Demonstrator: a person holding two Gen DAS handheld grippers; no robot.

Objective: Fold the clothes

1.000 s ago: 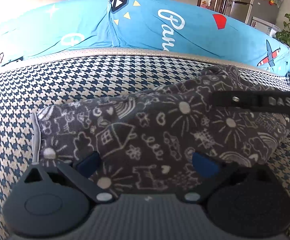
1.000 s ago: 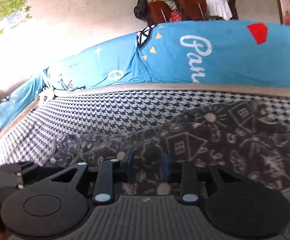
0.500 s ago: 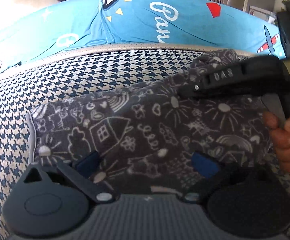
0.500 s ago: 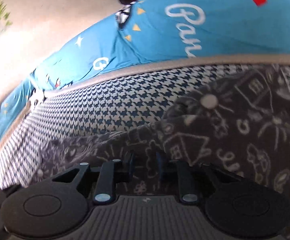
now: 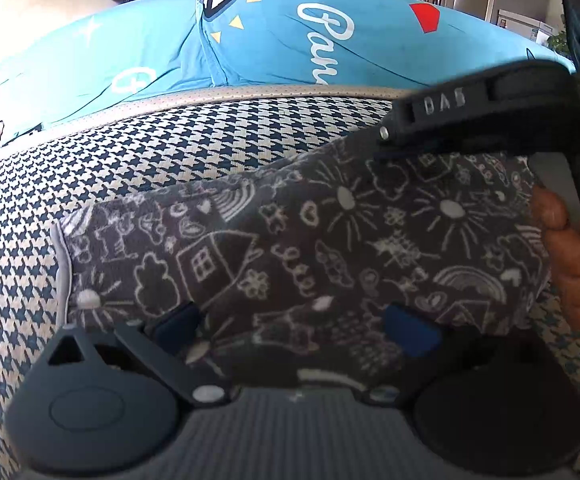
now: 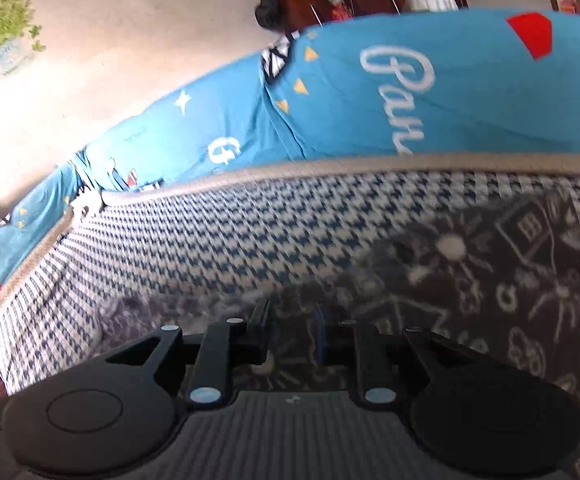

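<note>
Garment (image 5: 290, 248), dark grey with white doodle print, lies bunched across the middle of the left wrist view, on a houndstooth sofa seat (image 5: 170, 160); pale hem at its left end. Blue printed cover (image 5: 250, 48) drapes the backrest along the top of the frame. Fridge and plant far upper right, not relevant.

Left claw (image 5: 293, 320): spread wide at the bottom of the frame, blue pads either side of the cloth's near edge, not pressing it. Cloth sits between the fingers but no grip.

Right claw (image 6: 291, 334): bottom centre of the right wrist view, fingers narrowed with a fold of the garment in the gap; looks like a pinch on the cloth, though blur hides the pad contact. Its body also shows at the upper right of the left view, a hand (image 5: 577, 256) on the trigger.

Step in hand, my read: carrying one end across for a fold. To do it well: keep the pinch firm, lift just clear of the seat, move parallel to the long edge, left claw should pin the near edge so the lower layer doesn't drag.
</note>
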